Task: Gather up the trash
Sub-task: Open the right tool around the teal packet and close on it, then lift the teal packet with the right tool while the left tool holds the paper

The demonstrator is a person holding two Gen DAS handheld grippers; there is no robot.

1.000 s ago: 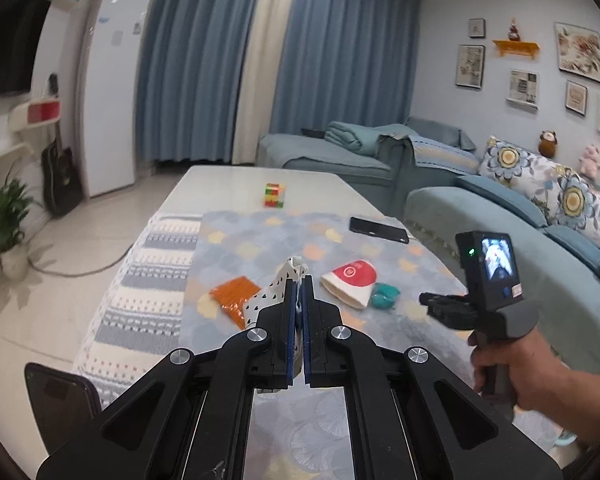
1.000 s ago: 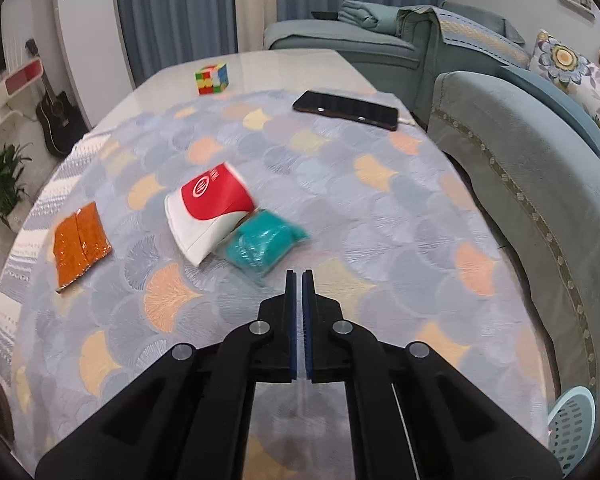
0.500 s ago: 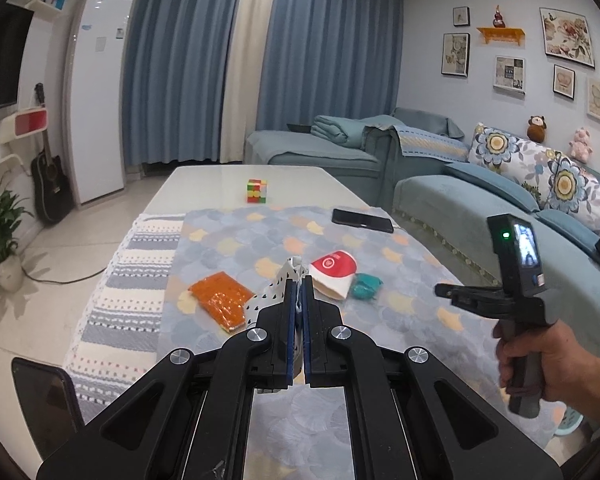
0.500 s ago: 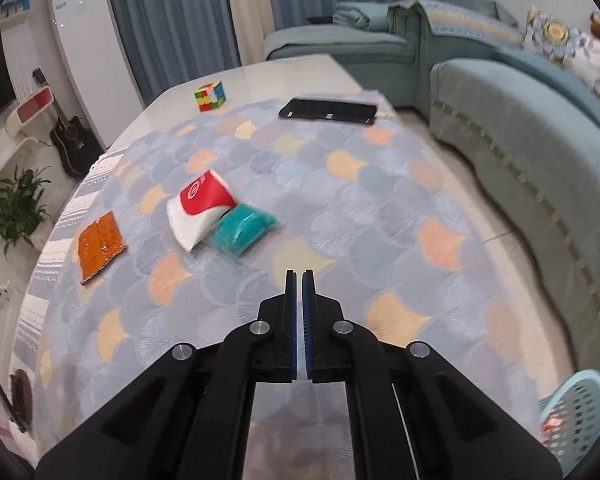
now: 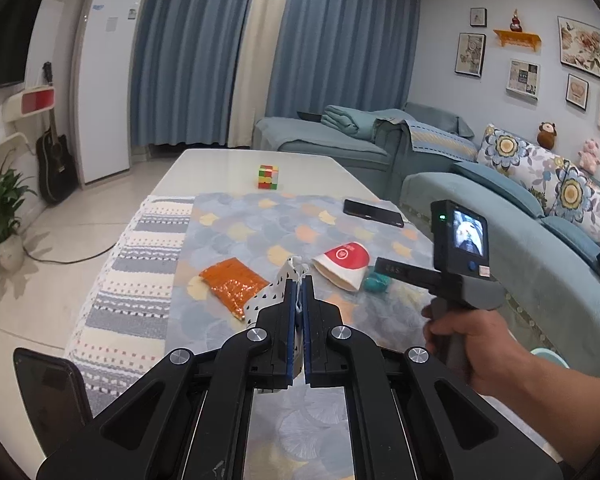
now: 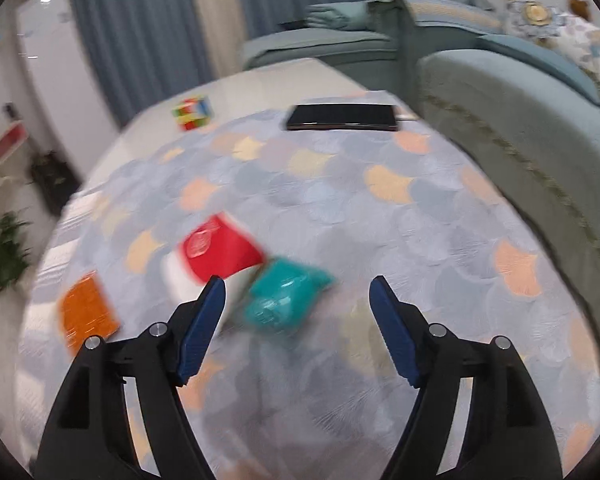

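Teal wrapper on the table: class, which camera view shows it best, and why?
The right wrist view: the teal wrapper lies large and whole, though blurred, beyond the open right gripper. In the left wrist view it is small and partly hidden behind the gripper body.

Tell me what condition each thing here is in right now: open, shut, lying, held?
Left gripper: shut on the spotted bag.
Spotted bag: pinched, hanging over the table.
Right gripper: open, above the teal wrapper.
Teal wrapper: crumpled, lying on the cloth.
Paper cup: tipped on its side.
Orange packet: lying flat.
Phone: screen dark.
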